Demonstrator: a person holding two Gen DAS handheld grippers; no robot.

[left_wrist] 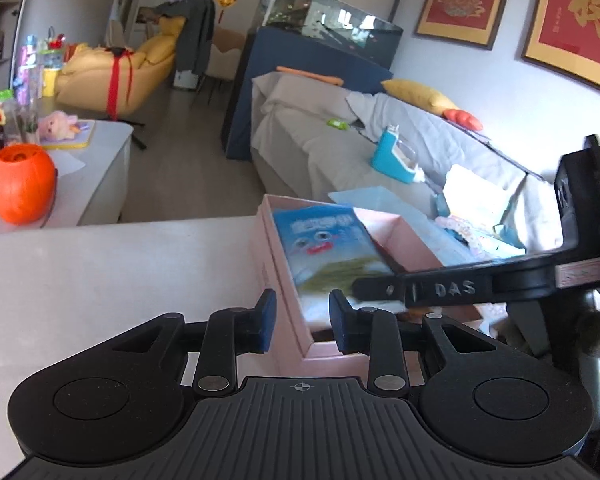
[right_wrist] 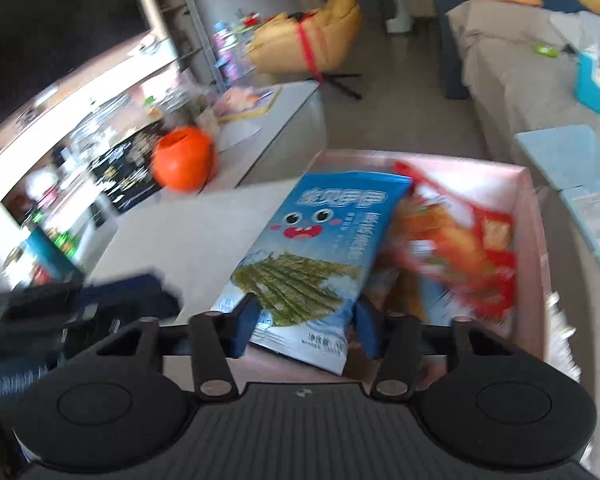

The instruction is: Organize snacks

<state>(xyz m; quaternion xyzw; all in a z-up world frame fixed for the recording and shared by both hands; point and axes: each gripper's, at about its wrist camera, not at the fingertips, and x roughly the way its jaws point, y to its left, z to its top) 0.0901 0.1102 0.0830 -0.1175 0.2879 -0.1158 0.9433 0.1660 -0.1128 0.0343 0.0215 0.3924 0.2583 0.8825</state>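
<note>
A pale grey bench carries an open pink box at its edge; the remaining surface lies bare.

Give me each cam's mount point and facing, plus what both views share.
Left wrist: on the left hand-held gripper, facing the pink box wall between its pads; the right hand-held gripper crosses at right.
Right wrist: on the right hand-held gripper, looking down into the box at the blue snack bag between its pads.
Shared: box, blue bag, orange pumpkin, sofa.

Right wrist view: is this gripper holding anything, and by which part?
The right gripper appears to hold the blue seaweed bag. Its pads sit against the bag's two side edges near its bottom end, above the pink box.
</note>
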